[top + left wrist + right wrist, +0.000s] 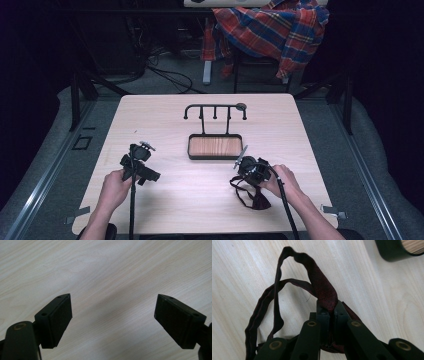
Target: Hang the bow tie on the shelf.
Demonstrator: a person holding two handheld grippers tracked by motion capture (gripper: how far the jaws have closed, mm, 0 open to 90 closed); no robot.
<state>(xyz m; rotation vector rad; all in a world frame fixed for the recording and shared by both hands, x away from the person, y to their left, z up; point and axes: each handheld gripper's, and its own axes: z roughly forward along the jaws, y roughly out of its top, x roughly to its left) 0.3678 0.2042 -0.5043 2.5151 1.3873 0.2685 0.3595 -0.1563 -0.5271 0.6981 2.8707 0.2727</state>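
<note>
On the near right part of the pale wood tabletop (200,190), a dark maroon strap (322,290) is held pinched between the closed jaws of the right tool (333,311), its loops lying loose on the wood just in front of the right hand (282,181). Beyond it, at mid-table, a black tray with a wood-grain floor (215,147) is seen, with a black hook rack (215,111) rising from its far edge. Well apart on the left, the left tool (113,315) is held by the left hand (116,189) with jaws spread wide, nothing gripped, above bare wood.
</note>
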